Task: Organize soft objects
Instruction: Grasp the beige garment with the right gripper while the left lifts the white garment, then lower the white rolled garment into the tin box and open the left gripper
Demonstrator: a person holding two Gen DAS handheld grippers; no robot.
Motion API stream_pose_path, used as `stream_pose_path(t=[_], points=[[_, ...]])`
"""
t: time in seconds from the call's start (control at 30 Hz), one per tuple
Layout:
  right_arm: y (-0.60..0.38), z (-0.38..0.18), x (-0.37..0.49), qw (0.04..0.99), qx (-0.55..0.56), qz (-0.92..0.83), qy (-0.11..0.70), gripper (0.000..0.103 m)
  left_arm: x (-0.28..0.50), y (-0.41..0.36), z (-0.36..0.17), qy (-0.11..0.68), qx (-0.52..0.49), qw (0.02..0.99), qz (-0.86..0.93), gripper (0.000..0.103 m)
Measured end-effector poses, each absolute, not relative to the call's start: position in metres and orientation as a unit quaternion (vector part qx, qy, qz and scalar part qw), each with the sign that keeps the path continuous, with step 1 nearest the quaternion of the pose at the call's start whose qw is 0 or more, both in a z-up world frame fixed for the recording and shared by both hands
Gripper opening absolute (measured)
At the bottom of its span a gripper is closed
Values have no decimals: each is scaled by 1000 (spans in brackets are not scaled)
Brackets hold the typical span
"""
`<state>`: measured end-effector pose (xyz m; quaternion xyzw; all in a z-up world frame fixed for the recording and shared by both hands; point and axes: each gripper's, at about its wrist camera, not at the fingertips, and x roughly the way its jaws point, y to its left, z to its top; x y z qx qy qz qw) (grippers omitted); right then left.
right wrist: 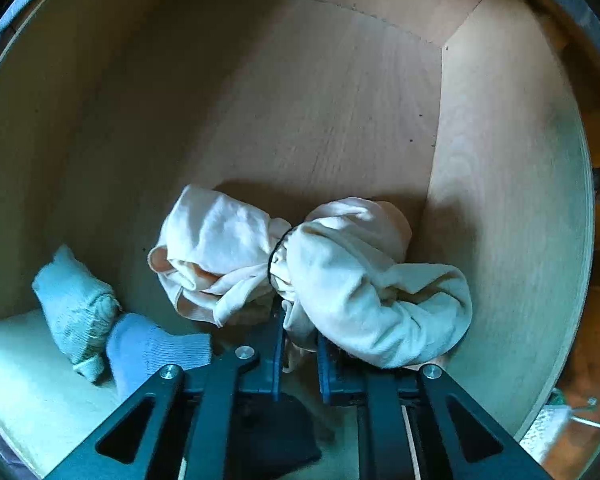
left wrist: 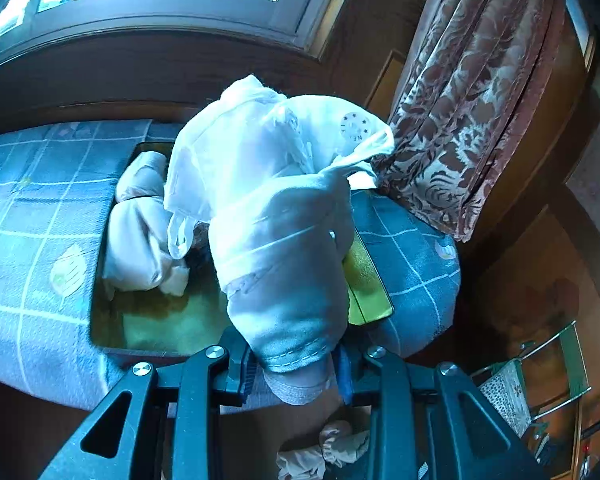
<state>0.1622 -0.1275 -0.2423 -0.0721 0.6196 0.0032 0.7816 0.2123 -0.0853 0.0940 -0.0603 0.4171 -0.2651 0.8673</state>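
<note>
My left gripper (left wrist: 296,368) is shut on a rolled white garment (left wrist: 276,200), which rises in front of the camera and hides the fingertips. Beyond it a green tray (left wrist: 160,328) rests on a blue checked bedspread (left wrist: 32,240), with a cream bundle (left wrist: 136,236) lying in the tray. In the right wrist view I look down into a wooden drawer (right wrist: 500,200). A cream cloth bundle (right wrist: 340,272), tied at its middle with a black band, lies on the drawer floor. My right gripper (right wrist: 299,344) is shut on a fold at its near edge.
A pale green sock roll (right wrist: 76,308) and a blue sock (right wrist: 148,348) lie at the drawer's lower left, and a black cloth (right wrist: 276,432) lies under my right gripper. A patterned curtain (left wrist: 468,120) hangs right of the bed. A small crumpled cloth (left wrist: 332,448) lies below my left gripper.
</note>
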Motion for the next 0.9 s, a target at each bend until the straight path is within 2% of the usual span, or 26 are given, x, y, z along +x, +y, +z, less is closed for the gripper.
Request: stream_pose_path(t=[0.5,0.8,0.9], points=[[-127,-247,160,781,-65,22,621,13,293,-113,55,507,-72,823,-245,31],[-139,-240,157,781,-56,38,621,13,352,-139,33,538,-20,822,-186,32],[-144,-248,155,782,-53,41,620,13,367,-139,23,534,-27,827,-176,37]])
